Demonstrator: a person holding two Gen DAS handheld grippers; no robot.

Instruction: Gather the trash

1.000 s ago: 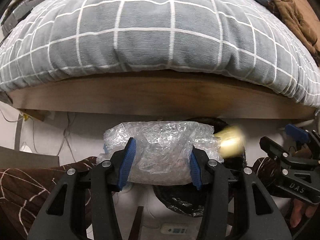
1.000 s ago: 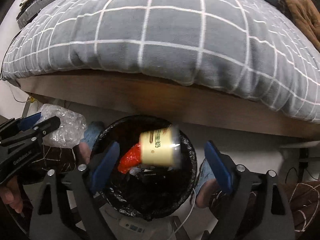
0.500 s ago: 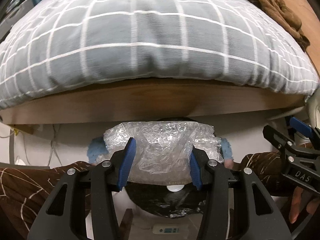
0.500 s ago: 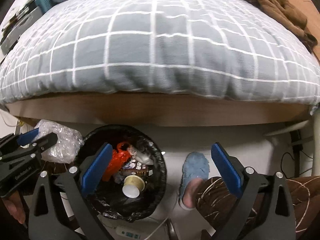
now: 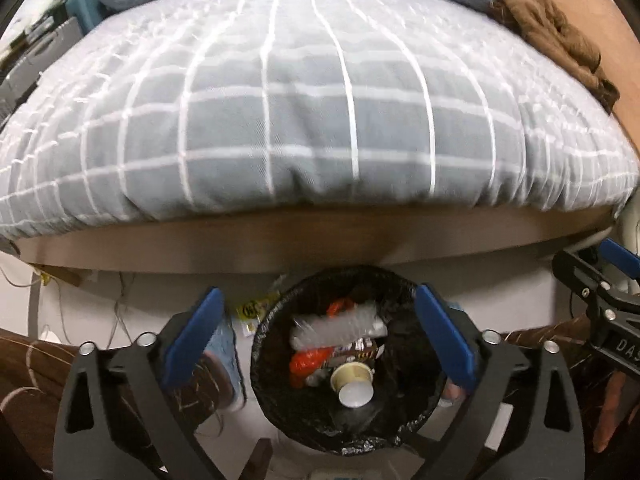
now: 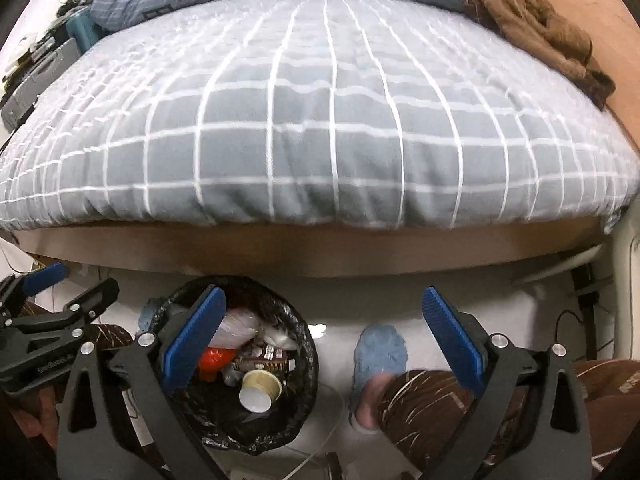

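Note:
A black bag-lined bin (image 5: 262, 336) stands on the floor at the foot of the bed. My left gripper (image 5: 317, 293) hovers over it, its jaws opening wide with nothing between them. A roll of bubble wrap (image 5: 340, 323) lies blurred on top of the rubbish inside. Beside it are a paper cup (image 5: 354, 385) and a red wrapper (image 5: 309, 361). My right gripper (image 6: 324, 292) is open and empty, right of the bin (image 6: 310, 354). From there the cup (image 6: 260, 390) and the bubble wrap (image 6: 240, 325) show inside.
A bed with a grey checked duvet (image 5: 312, 128) and a wooden frame (image 5: 320, 240) overhangs the bin. A person's feet in blue slippers (image 6: 380, 354) and legs in brown trousers (image 6: 444, 404) flank the bin. Cables (image 5: 120, 312) trail over the white floor at the left.
The left gripper opened and the bubble wrap dropped into the bin. The paper cup fell from the right gripper into the bin. Both grippers rose and drew back.

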